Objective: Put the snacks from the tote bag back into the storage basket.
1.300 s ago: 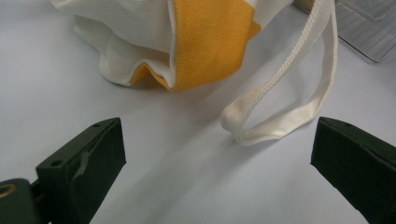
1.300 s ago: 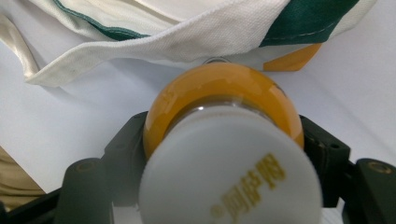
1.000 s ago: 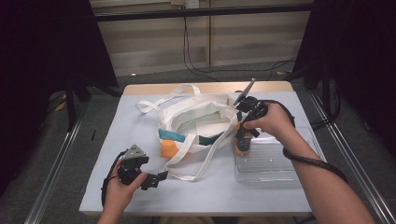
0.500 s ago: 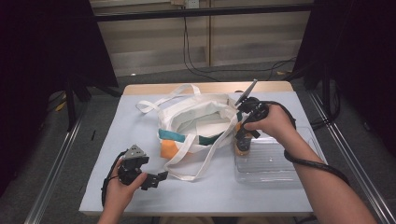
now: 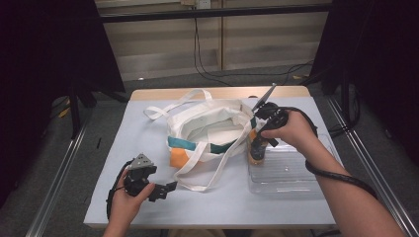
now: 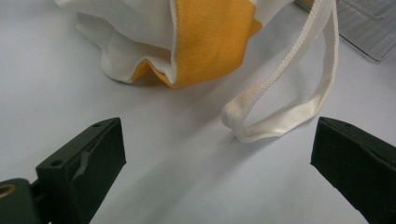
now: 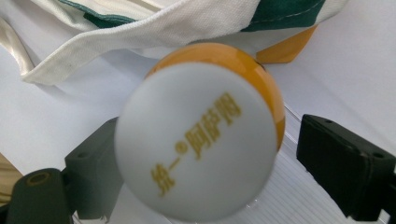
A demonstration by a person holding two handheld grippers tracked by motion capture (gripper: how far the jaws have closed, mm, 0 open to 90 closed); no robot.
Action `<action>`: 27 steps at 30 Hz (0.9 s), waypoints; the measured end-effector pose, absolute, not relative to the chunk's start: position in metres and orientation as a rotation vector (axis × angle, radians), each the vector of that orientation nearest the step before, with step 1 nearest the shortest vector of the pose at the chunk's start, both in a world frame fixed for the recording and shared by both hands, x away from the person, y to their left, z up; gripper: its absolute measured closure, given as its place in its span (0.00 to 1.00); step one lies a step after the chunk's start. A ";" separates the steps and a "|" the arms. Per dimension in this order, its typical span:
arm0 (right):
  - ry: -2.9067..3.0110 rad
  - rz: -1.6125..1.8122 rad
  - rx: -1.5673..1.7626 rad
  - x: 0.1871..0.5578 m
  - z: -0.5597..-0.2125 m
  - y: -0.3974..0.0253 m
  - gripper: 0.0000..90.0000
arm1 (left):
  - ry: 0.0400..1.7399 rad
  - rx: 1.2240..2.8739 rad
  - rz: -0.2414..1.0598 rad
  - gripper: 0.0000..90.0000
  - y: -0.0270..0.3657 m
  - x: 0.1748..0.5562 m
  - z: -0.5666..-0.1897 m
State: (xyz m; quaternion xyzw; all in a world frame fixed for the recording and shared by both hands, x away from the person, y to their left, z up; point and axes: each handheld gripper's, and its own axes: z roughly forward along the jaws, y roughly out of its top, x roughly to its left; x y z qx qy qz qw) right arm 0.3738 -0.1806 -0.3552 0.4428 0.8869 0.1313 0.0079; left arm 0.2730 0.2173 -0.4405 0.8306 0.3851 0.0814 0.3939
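A bottle [image 5: 257, 152] with an orange body and a white cap [image 7: 201, 140] printed with gold characters stands upright at the left end of a clear plastic tray [image 5: 291, 170]. My right gripper [image 5: 260, 140] comes down over it, open, one jaw on each side; a gap shows beside the right jaw. A white tote bag [image 5: 212, 126] with green and orange patches lies open at mid-table, just left of the bottle. My left gripper [image 5: 168, 187] rests open near the front left, and a white strap loop [image 6: 280, 126] of the bag lies on the table ahead of its jaws.
The table [image 5: 148, 143] is pale blue-grey, with bare surface left of the bag. The bag's long handles [image 5: 170, 106] trail toward the back left. A black cable [image 5: 336, 175] runs along the right forearm over the tray's edge.
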 end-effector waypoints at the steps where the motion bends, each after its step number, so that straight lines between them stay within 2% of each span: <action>1: 2.773 0.407 1.393 0.373 -0.354 -0.181 0.13 | 0.977 2.108 0.207 0.03 0.217 0.273 -0.441; 27: 2.768 0.421 1.390 0.355 -0.361 -0.203 0.11 | 0.987 2.113 0.204 0.03 0.218 0.271 -0.441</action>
